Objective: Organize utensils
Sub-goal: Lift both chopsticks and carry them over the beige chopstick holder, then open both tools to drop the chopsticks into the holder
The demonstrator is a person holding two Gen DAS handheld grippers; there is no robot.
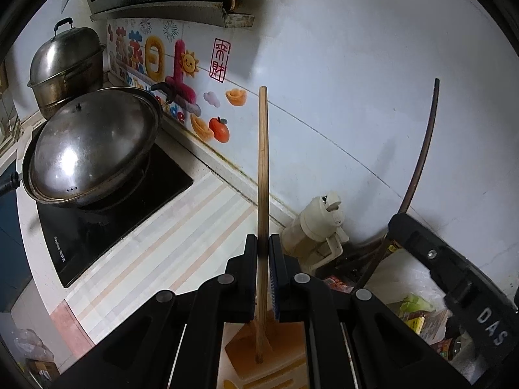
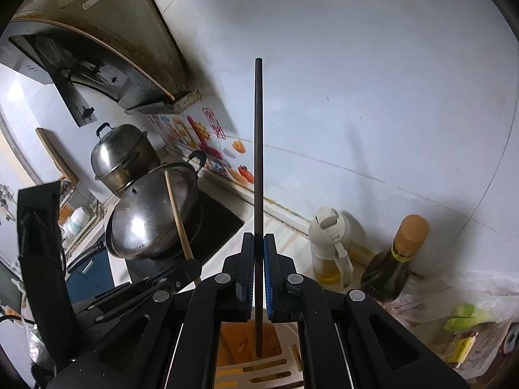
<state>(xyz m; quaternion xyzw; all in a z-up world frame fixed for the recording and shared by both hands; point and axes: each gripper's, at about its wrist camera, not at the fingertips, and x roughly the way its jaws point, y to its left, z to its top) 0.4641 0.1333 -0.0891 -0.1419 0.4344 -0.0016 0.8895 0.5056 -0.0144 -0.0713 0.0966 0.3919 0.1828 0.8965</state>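
Over the slotted white holder (image 2: 259,368) at six o'clock, left gripper (image 1: 263,243) pinches a pale chopstick (image 1: 262,168), right gripper (image 2: 258,241) a dark chopstick (image 2: 258,162); lower both straight, tips centred, before releasing.

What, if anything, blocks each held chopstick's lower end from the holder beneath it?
Nothing visible. The light chopstick in the left gripper and the dark chopstick in the right gripper hang over the slotted holder, their lower ends unobstructed.

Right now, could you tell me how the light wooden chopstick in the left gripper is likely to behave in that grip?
The chopstick looks thin and stiff. Pinched low in the left gripper, its long end may pivot. It looks round, so it would likely roll on the counter.
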